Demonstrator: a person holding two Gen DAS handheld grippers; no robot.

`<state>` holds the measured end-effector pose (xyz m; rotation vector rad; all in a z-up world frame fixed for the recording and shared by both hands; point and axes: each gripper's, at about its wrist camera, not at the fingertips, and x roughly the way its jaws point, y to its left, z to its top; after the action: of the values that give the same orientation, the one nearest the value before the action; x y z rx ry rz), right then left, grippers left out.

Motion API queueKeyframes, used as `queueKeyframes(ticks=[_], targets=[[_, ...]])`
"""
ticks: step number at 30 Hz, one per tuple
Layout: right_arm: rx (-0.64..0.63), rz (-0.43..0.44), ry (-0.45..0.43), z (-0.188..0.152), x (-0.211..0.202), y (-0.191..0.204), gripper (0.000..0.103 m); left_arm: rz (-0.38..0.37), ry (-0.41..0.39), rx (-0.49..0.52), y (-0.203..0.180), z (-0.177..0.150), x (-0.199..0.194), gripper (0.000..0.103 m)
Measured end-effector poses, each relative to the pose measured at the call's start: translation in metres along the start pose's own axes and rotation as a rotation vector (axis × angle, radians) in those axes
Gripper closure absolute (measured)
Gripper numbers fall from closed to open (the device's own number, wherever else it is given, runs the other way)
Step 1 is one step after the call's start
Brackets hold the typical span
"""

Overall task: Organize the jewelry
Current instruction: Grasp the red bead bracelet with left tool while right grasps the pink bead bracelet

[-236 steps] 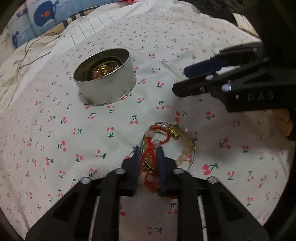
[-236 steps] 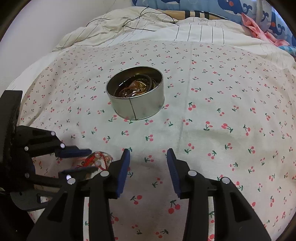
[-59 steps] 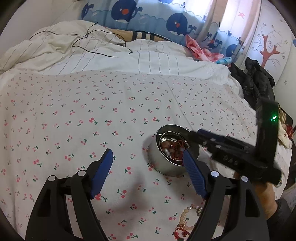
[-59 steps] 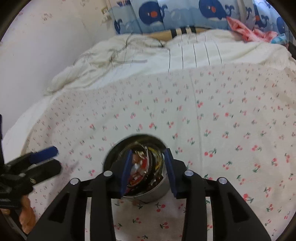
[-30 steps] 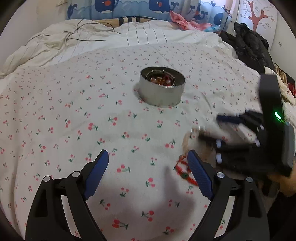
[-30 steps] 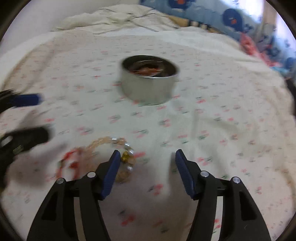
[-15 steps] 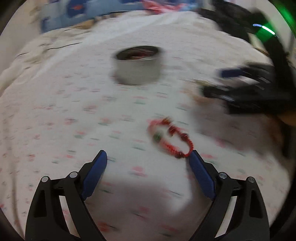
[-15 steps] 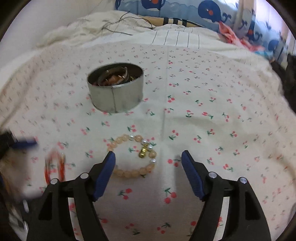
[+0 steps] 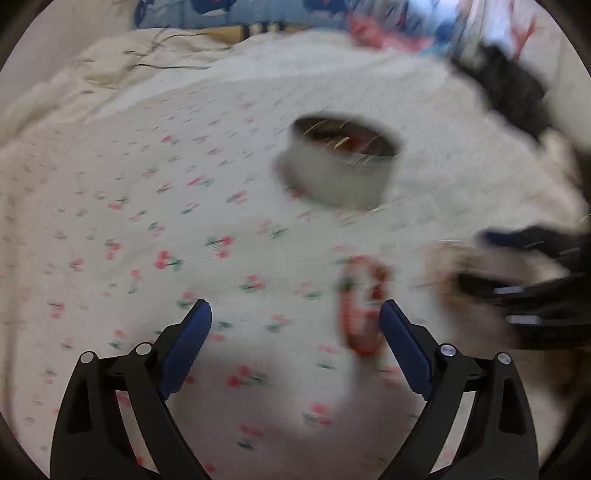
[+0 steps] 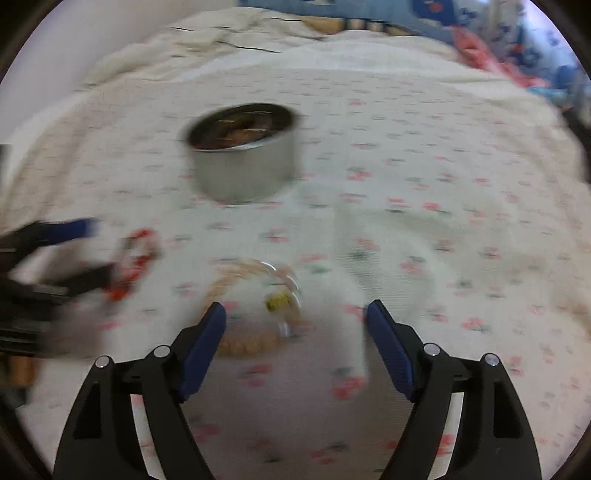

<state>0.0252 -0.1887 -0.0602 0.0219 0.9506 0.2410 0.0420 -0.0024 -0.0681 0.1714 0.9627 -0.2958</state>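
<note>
Both views are blurred by motion. A red cord bracelet (image 9: 360, 306) lies on the cherry-print bedsheet (image 9: 147, 229), just inside the right finger of my left gripper (image 9: 295, 317), which is open and holds nothing. A peach bead bracelet (image 10: 255, 306) with a gold charm lies flat between the fingertips of my right gripper (image 10: 295, 314). Its jaws are opening and the pads do not touch the beads. The round metal tin (image 10: 243, 155) stands farther back with jewelry inside. The red bracelet (image 10: 135, 262) shows at left beside the left gripper (image 10: 55, 251). The right gripper (image 9: 517, 273) shows at right.
The tin (image 9: 343, 166) stands behind both bracelets. A rumpled cream duvet with dark cables (image 10: 229, 40) lies at the back. Dark clothing (image 9: 513, 92) is piled at the bed's far right, and a whale-print fabric (image 10: 443, 14) runs along the far end.
The right gripper's jaws have spread wider and the bead bracelet now sits closer between them. The left gripper has sunk toward the sheet, and the red bracelet now lies by its right finger.
</note>
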Motion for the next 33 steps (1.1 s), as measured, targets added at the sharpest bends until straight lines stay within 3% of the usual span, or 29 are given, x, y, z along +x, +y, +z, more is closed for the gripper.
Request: queueKeyframes(ticks=[2,5,6,7,9,14,15,16,17,18,19,21,27,29,31,33], targets=[[0.018,-0.005,-0.015,0.001,-0.005,-0.005,0.027,0.006,-0.005,-0.073,0.012,0.004,-0.001,0.015],[0.022,-0.037,-0.022,0.002,-0.007,-0.012,0.028,-0.089,-0.076,-0.127,0.021,0.008,-0.021,0.015],[0.018,-0.042,-0.025,0.001,-0.007,-0.013,0.03,-0.125,-0.089,-0.103,0.016,0.01,-0.026,0.015],[0.003,-0.038,-0.023,0.001,-0.006,-0.01,0.041,-0.126,-0.09,-0.072,0.01,0.011,-0.027,0.015],[-0.029,-0.027,-0.01,0.001,-0.003,-0.004,0.05,-0.105,-0.083,-0.01,-0.003,0.012,-0.024,0.015],[-0.099,-0.032,-0.001,0.001,0.004,0.008,0.054,-0.129,-0.013,0.064,-0.018,0.013,-0.003,0.016],[-0.103,-0.032,-0.002,0.001,0.004,0.01,0.058,-0.138,-0.013,0.073,-0.018,0.012,-0.005,0.026],[-0.106,-0.027,-0.001,0.001,0.005,0.01,0.066,-0.148,-0.009,0.084,-0.02,0.011,-0.005,0.044],[-0.111,-0.024,0.002,0.001,0.005,0.011,0.068,-0.152,0.004,0.101,-0.023,0.011,-0.004,0.053],[-0.116,-0.025,0.003,0.001,0.005,0.012,0.072,-0.139,0.006,0.118,-0.025,0.01,-0.003,0.07],[-0.129,-0.014,0.009,0.0,0.006,0.014,0.084,-0.133,0.011,0.139,-0.028,0.008,-0.001,0.082],[-0.152,-0.012,0.003,-0.002,0.004,0.02,0.084,-0.138,0.014,0.14,-0.028,0.006,0.0,0.092],[-0.154,0.003,-0.003,-0.002,0.004,0.021,0.086,-0.155,-0.007,0.143,-0.03,0.012,-0.006,0.096],[-0.148,0.002,0.011,-0.002,0.008,0.02,0.076,-0.152,-0.008,0.146,-0.031,0.01,-0.005,0.096],[-0.16,-0.006,0.009,-0.003,0.009,0.023,0.054,-0.136,-0.009,0.154,-0.033,0.008,-0.004,0.096],[-0.179,-0.022,0.011,-0.004,0.011,0.027,0.053,-0.131,-0.008,0.15,-0.034,0.009,-0.004,0.095]])
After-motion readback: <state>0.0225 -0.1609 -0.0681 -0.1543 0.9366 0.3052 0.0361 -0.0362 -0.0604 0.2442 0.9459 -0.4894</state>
